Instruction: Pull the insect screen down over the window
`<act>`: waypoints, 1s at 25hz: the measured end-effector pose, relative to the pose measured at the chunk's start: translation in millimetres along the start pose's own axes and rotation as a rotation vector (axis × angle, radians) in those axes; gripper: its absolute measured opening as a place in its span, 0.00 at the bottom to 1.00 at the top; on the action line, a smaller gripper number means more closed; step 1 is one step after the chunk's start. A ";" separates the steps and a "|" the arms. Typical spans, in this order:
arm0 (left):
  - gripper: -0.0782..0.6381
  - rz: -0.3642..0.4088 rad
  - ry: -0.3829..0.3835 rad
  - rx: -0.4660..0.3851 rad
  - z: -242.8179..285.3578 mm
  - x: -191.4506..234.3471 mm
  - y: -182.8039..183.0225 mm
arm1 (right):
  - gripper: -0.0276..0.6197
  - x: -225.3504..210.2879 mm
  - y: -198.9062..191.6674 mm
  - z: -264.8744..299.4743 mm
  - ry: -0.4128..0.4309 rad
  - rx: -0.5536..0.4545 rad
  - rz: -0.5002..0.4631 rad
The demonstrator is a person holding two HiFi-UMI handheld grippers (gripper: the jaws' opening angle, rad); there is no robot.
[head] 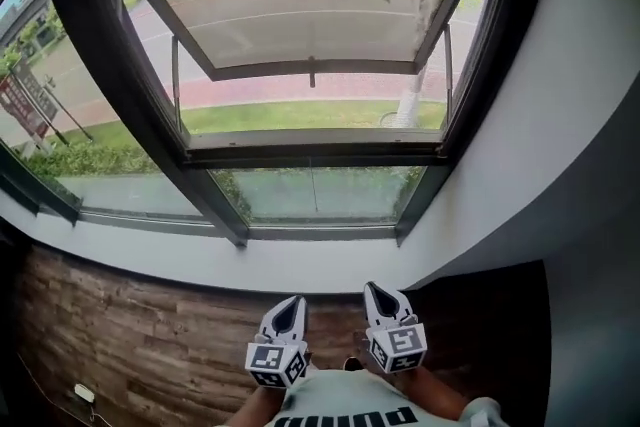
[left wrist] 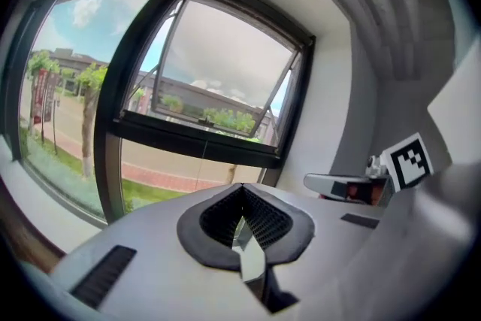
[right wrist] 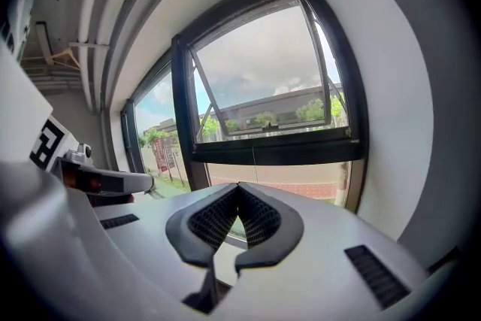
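The window (head: 312,155) has a dark frame, with an upper sash (head: 310,67) tilted open outward and a fixed pane (head: 315,193) below it. No insect screen shows across the opening. A thin vertical line (head: 312,185) runs down the lower pane. My left gripper (head: 293,307) and right gripper (head: 378,293) are side by side low in the head view, close to my chest and well back from the window. Both are shut with nothing between their jaws. In the left gripper view the left gripper (left wrist: 242,188) points at the window, and so does the right gripper (right wrist: 238,188) in its own view.
A white sill (head: 200,250) runs under the window, with a wood-look panel (head: 130,335) beneath it. A white wall (head: 560,135) closes the right side. A second window bay (head: 60,135) continues to the left. A small white object (head: 85,393) sits low on the panel.
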State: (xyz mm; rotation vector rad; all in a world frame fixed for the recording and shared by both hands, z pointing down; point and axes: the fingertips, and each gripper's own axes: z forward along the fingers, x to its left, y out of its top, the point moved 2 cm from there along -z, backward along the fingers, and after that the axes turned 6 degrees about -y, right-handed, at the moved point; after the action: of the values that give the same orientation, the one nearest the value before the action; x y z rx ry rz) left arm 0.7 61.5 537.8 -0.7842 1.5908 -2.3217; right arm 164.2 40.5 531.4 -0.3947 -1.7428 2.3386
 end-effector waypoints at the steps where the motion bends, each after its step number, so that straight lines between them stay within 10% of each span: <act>1: 0.13 0.038 0.003 0.007 -6.9 -11.9 -2.0 | 0.05 -1.3 0.1 -8.9 0.008 -0.005 -0.008; 12: 0.13 0.181 0.082 -0.101 -103.3 -60.0 40.7 | 0.05 34.5 59.0 -106.9 0.029 -0.177 -0.012; 25: 0.13 0.219 0.034 -0.075 -300.7 -3.6 -7.3 | 0.05 224.1 11.7 -222.1 -0.052 -0.118 -0.001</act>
State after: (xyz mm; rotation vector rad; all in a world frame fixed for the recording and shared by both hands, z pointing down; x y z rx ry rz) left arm -158.0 305.5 461.7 -0.5567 1.6931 -2.1426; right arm 25.3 308.6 439.1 -0.3542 -1.9100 2.2714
